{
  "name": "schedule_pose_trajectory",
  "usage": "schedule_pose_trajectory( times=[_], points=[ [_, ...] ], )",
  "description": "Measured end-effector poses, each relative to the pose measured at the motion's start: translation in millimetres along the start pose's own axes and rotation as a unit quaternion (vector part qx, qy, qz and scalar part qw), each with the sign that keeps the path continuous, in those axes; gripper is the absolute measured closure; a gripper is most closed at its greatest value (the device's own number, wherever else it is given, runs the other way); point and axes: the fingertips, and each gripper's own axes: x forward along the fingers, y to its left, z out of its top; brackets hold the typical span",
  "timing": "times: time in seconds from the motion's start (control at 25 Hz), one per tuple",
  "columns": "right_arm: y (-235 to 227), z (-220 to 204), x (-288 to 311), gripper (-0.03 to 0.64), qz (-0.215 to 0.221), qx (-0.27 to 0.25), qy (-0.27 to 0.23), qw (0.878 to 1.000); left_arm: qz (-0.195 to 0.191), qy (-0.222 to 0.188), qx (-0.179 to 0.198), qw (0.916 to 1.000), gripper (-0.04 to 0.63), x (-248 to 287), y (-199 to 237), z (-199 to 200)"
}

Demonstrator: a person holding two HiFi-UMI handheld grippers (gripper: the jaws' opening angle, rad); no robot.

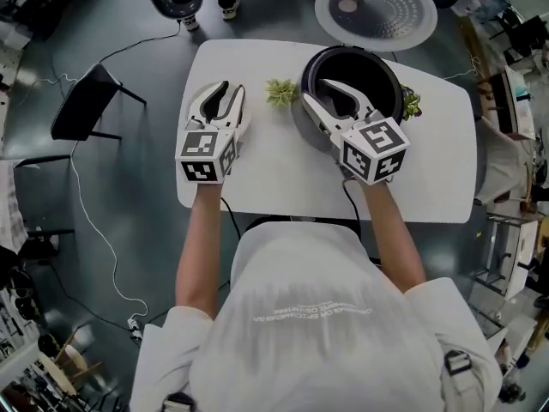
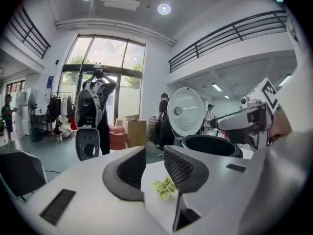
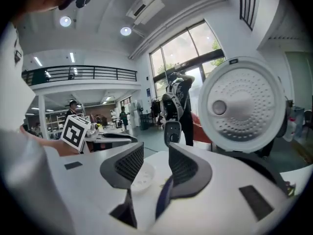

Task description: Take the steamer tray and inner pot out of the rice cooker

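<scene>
Both hand-held grippers: clamped on anything?
> No. Left hand-held gripper (image 1: 230, 93): jaws apart, nothing between them. A green sprig (image 1: 280, 91) on the tabletop (image 1: 274, 174) shows through the gap, just ahead. Right hand-held gripper (image 1: 319, 93): jaws apart too, holding nothing.

Rice cooker (image 1: 395, 77) relative to them?
> Sits on the tabletop, lid (image 1: 376, 9) standing open behind it. Right hand-held gripper hangs over its near-left rim. From the left hand-held gripper it's ahead and to the right, well apart. The sprig lies between the two hand-held grippers.

Steamer tray, inner pot?
> Cooker's inside, below the right jaws, reads dark. Can't tell tray from pot there.
</scene>
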Motion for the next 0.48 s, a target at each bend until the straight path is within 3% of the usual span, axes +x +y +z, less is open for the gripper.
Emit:
schedule_pose_trajectory(
  times=[0.32, 0.48],
  points=[
    [-97.1, 11.4, -98.5, 0.44, -0.131, 0.024, -0.039, 0.99, -0.062, -0.028, 0.048, 0.9965, 0.468, 40.9, -77.0, 47.5],
    [-132.9, 20.7, -137.8, 0.431, -0.172, 0.024, -0.046, 0.984, -0.081, -0.035, 0.072, 0.9935, 0.468, 52.1, -108.4, 67.7]
  ],
)
